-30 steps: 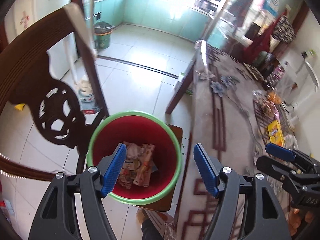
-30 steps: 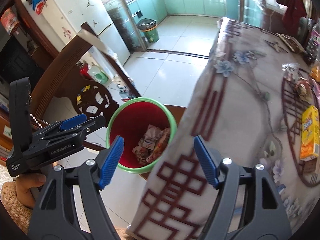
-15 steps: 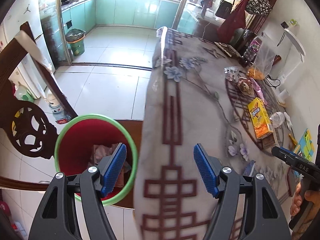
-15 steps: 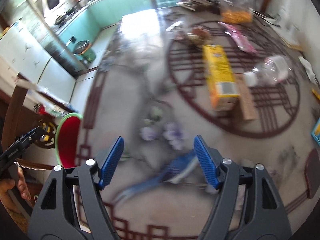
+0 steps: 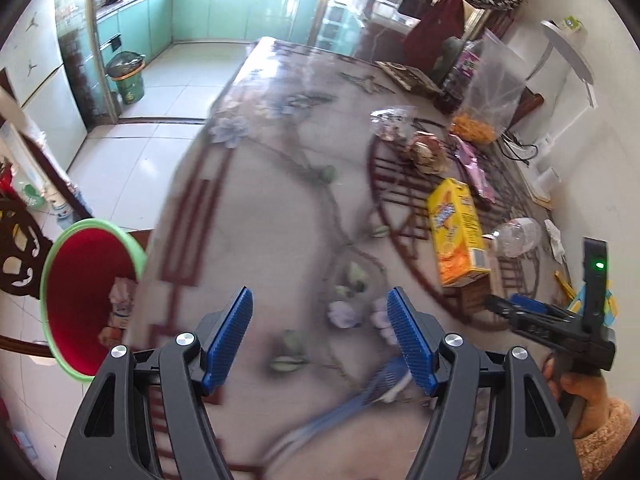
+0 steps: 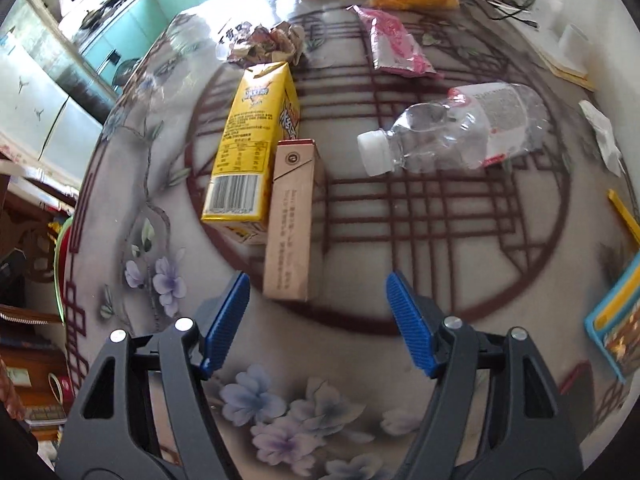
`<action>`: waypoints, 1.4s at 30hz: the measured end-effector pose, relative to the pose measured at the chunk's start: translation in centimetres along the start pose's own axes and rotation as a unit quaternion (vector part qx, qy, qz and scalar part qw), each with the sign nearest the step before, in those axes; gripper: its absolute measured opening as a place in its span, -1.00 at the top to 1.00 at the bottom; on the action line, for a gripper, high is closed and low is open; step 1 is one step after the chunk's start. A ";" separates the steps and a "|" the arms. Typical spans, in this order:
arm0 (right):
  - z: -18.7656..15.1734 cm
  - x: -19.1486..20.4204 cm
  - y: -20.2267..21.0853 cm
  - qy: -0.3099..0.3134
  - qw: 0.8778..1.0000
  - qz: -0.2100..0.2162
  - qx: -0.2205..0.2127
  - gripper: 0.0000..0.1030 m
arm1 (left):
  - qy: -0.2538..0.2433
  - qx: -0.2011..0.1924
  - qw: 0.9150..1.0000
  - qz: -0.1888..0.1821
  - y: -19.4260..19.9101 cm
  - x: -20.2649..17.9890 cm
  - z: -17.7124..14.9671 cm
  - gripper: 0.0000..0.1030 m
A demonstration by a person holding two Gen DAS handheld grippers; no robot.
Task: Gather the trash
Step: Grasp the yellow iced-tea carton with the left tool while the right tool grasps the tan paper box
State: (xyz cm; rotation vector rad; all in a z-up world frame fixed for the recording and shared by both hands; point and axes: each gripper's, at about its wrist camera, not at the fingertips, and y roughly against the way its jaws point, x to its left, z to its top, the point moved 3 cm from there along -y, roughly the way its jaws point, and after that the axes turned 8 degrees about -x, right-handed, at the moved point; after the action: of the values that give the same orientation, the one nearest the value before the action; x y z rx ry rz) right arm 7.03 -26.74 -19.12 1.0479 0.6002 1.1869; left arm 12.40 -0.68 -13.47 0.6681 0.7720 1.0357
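Observation:
A red bin with a green rim [image 5: 86,300] stands beside the table's left edge, with crumpled wrappers inside. On the table lie a yellow drink carton [image 6: 250,148] [image 5: 456,232], a tan slim box [image 6: 294,220], a clear plastic bottle [image 6: 460,132] [image 5: 516,236], a crumpled wrapper [image 6: 264,44] and a pink packet [image 6: 394,42]. My right gripper [image 6: 318,324] is open and empty, just in front of the tan box. My left gripper [image 5: 320,336] is open and empty above the tablecloth; a blurred blue object [image 5: 384,386] lies under it.
The patterned tablecloth [image 6: 420,220] covers the table. A bag of orange snacks [image 5: 484,92] stands at the far side. A blue-framed object [image 6: 616,328] lies at the right edge. A carved wooden chair [image 5: 16,240] stands left of the bin. A green bin [image 5: 126,78] stands on the kitchen floor.
Both grippers have swung right from over the red bin to above the table. The right gripper has closed in on the carton, tan box and bottle. Both stay open.

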 end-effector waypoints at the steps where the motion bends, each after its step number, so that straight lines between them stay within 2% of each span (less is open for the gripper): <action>1: 0.2 -0.1 -0.4 0.003 1.000 0.008 0.005 -0.22 | -0.008 0.001 1.000 -0.002 -0.3 -1.1 0.1 -0.30; 4: 0.6 -0.7 -1.1 0.007 0.999 0.029 0.011 -0.12 | -0.034 0.005 0.999 -0.015 -1.2 -5.0 0.9 -0.30; 6: 0.9 -0.6 -1.5 0.009 0.999 0.044 0.015 0.10 | -0.050 0.007 0.998 -0.025 -2.0 -7.4 1.6 -0.30; 8: 0.9 -0.7 -1.8 0.013 0.998 0.059 0.020 0.53 | -0.067 0.008 0.997 -0.029 -2.8 -9.5 2.3 -0.30; 9: 0.9 -0.9 -1.9 0.014 0.997 0.067 0.023 0.57 | -0.074 0.009 0.997 -0.032 -3.3 -10.6 2.7 -0.30; 14: 1.3 -2.5 -0.7 0.004 0.997 0.077 0.006 0.58 | -0.103 0.022 0.993 -0.059 -6.5 -15.7 4.3 -0.30; 19: 2.1 -4.7 0.3 -0.002 0.997 0.075 -0.012 0.58 | -0.150 0.052 0.986 -0.048 -10.4 -18.9 4.4 -0.30; 28: 1.7 -6.5 -0.2 -0.009 0.998 0.068 0.000 0.58 | -0.134 0.108 0.985 -0.008 -16.9 -18.4 3.9 -0.30; 29: 1.6 -6.7 -0.4 -0.013 0.998 0.066 0.004 0.58 | -0.136 0.111 0.984 -0.002 -17.4 -18.2 3.7 -0.27; 30: 1.5 -6.9 -0.6 -0.017 0.998 0.066 0.006 0.58 | -0.136 0.116 0.984 0.005 -17.8 -17.9 3.5 -0.15; 33: 1.5 -7.0 -0.6 -0.024 0.997 0.070 0.005 0.58 | -0.112 0.140 0.984 -0.004 -18.3 -16.9 2.8 0.32; 36: 1.6 -7.0 -0.5 -0.027 0.997 0.074 0.003 0.58 | -0.101 0.138 0.985 -0.010 -17.4 -15.9 2.5 0.35; 42: 2.0 -5.8 0.4 -0.016 0.997 0.080 -0.007 0.58 | -0.100 0.095 0.990 -0.024 -13.0 -14.1 2.6 0.35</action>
State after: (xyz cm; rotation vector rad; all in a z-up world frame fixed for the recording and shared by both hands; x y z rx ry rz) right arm 6.71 -32.83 -18.70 1.1159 0.4893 1.3095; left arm 16.61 -18.77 -18.91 0.8991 0.7129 0.8426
